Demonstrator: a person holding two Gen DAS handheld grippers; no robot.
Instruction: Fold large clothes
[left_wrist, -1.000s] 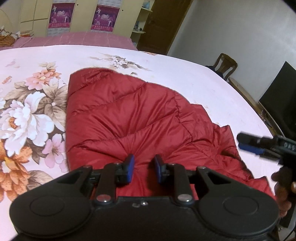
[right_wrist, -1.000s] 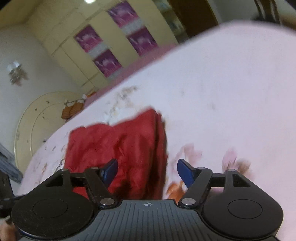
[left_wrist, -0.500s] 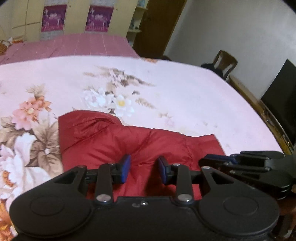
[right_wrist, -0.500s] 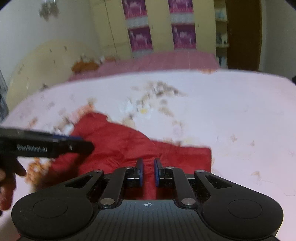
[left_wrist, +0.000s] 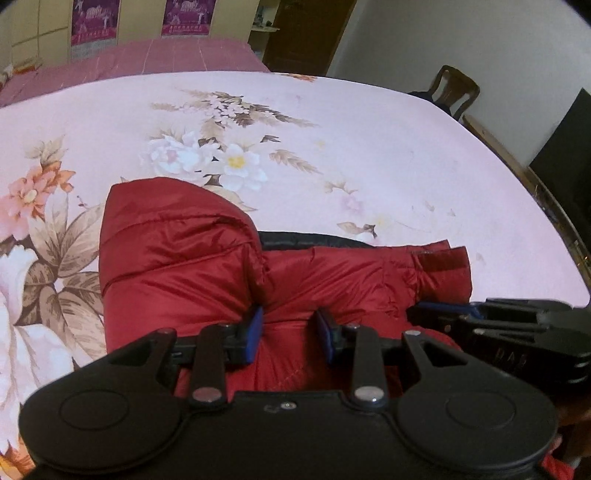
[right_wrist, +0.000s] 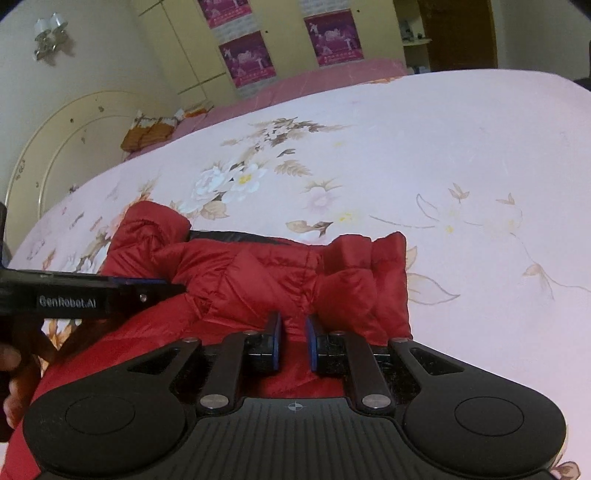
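— Where is the jacket?
— Bunched on the flowered bed, right under me.
— And your 2 grippers?
— Left gripper pinches a red fold, having just eased slightly wider. Right gripper, just narrowed, clamps fabric too.

Glossy quilted red jacket — matt floral cotton bedsheet

Jacket's near hem behind tools
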